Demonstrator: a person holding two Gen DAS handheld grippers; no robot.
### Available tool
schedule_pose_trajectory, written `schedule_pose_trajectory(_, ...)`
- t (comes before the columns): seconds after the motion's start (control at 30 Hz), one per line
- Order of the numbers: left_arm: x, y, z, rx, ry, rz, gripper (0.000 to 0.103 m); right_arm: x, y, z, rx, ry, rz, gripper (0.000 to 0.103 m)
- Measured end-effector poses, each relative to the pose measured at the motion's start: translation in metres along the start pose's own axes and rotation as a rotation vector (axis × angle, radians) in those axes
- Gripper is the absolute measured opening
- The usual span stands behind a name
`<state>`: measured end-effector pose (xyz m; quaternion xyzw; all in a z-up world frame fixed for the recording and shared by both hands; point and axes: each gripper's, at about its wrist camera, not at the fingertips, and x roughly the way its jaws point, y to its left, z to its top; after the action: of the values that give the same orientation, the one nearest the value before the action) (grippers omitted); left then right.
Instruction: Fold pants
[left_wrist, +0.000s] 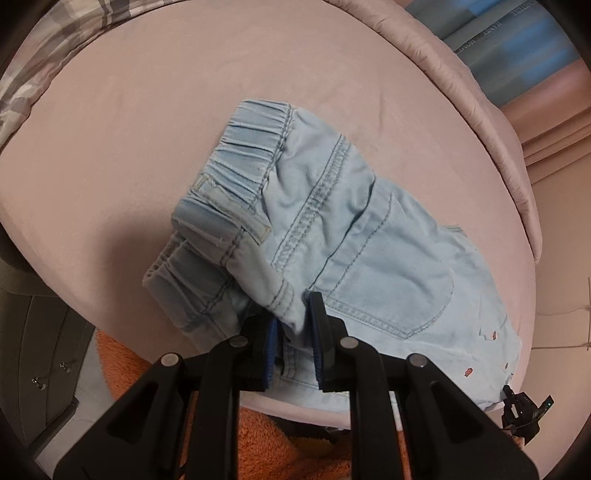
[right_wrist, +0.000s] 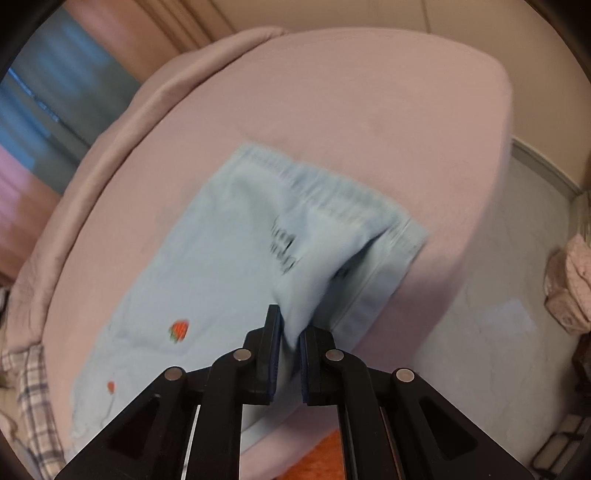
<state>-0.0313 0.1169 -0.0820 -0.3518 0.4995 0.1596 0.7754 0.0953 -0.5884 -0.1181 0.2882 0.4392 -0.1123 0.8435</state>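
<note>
Light blue denim pants (left_wrist: 332, 229) lie folded on a pink bed, elastic waistband (left_wrist: 243, 155) toward the far left and a back pocket facing up. My left gripper (left_wrist: 293, 314) is shut on a bunched fold of the denim near the bed's front edge. In the right wrist view the same pants (right_wrist: 229, 251) look blurred, with small red strawberry prints (right_wrist: 179, 329) on the cloth. My right gripper (right_wrist: 290, 330) is shut on a raised pinch of the fabric at the near edge. The tip of the other gripper (left_wrist: 524, 410) shows at the lower right of the left wrist view.
The pink bed (left_wrist: 147, 110) fills both views, with a rolled pink cover (left_wrist: 491, 110) along its far side. A plaid blanket (right_wrist: 26, 387) lies at one end. An orange fluffy rug (left_wrist: 140, 369) and a grey drawer unit (left_wrist: 44, 350) sit below the front edge. Pale floor (right_wrist: 498, 295) lies to the right.
</note>
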Motion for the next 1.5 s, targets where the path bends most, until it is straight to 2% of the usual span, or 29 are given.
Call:
schedule_pose_trajectory(0.13,-0.003,-0.001,0.002,0.001,-0.009,0.000,0.015,0.000,-0.006,0.014,0.019,-0.028,-0.011,0.004)
schedule_pose_trajectory(0.17,-0.005,0.001,-0.007,0.005,-0.014,0.000,0.014,0.001,-0.007,0.017,0.028,-0.039,-0.041,0.004)
schedule_pose_trajectory(0.27,-0.014,0.003,-0.013,0.011,-0.024,-0.012,0.012,0.000,-0.008,0.021,0.045,-0.060,-0.034,0.004)
schedule_pose_trajectory(0.37,-0.025,0.005,-0.017,0.041,-0.036,-0.028,0.012,-0.018,-0.002,0.017,0.040,-0.119,-0.015,0.002)
schedule_pose_trajectory(0.47,-0.015,0.014,-0.020,0.038,-0.020,0.004,0.012,-0.030,-0.002,0.016,0.032,-0.157,-0.031,0.002)
schedule_pose_trajectory(0.53,-0.001,0.020,-0.024,0.023,0.016,0.024,0.012,-0.024,-0.007,0.014,0.043,-0.137,-0.037,0.002)
schedule_pose_trajectory(0.6,0.005,0.018,-0.026,0.046,0.005,0.035,0.013,-0.006,-0.011,0.009,0.048,-0.091,-0.077,0.002)
schedule_pose_trajectory(0.7,0.010,0.018,-0.024,0.046,0.005,0.037,0.015,0.004,-0.010,0.004,0.021,-0.085,-0.123,0.002)
schedule_pose_trajectory(0.87,0.000,0.020,-0.025,0.034,0.016,0.025,0.016,0.005,0.003,0.007,-0.033,-0.075,-0.203,0.002)
schedule_pose_trajectory(0.93,-0.009,0.023,-0.025,0.020,0.035,0.005,0.023,0.001,0.008,0.012,-0.071,-0.077,-0.250,0.003)
schedule_pose_trajectory(0.97,-0.014,0.023,-0.025,0.015,0.032,0.004,0.034,-0.004,0.011,0.011,-0.088,-0.080,-0.267,0.005)
schedule_pose_trajectory(1.0,-0.021,0.024,-0.025,0.009,0.018,0.007,0.039,-0.007,0.016,0.010,-0.102,-0.080,-0.276,0.016)
schedule_pose_trajectory(1.03,-0.030,0.024,-0.023,0.008,-0.008,0.015,0.045,-0.011,0.025,0.008,-0.117,-0.077,-0.281,0.036)
schedule_pose_trajectory(1.07,-0.036,0.024,-0.021,0.010,-0.033,0.017,0.048,-0.014,0.035,0.004,-0.135,-0.077,-0.282,0.046)
schedule_pose_trajectory(1.1,-0.044,0.023,-0.018,0.015,-0.068,0.010,0.052,-0.016,0.051,0.000,-0.172,-0.083,-0.269,0.054)
schedule_pose_trajectory(1.17,-0.051,0.022,-0.013,0.024,-0.118,-0.022,0.068,-0.018,0.092,-0.014,-0.291,-0.088,-0.209,0.054)
schedule_pose_trajectory(1.27,-0.041,0.024,-0.002,0.018,-0.144,0.005,0.067,-0.017,0.153,-0.039,-0.436,-0.068,-0.086,0.054)
schedule_pose_trajectory(1.37,-0.021,0.032,0.003,-0.012,-0.107,-0.005,0.065,-0.011,0.208,-0.067,-0.579,-0.011,0.063,0.054)
schedule_pose_trajectory(1.4,-0.018,0.033,0.005,-0.024,-0.101,0.001,0.063,-0.008,0.226,-0.078,-0.624,0.009,0.102,0.054)
schedule_pose_trajectory(1.47,-0.017,0.037,0.004,-0.037,-0.122,0.022,0.040,-0.006,0.250,-0.095,-0.701,0.034,0.155,0.054)
schedule_pose_trajectory(1.5,-0.017,0.039,0.003,-0.034,-0.136,0.036,0.032,-0.004,0.262,-0.104,-0.741,0.047,0.171,0.054)
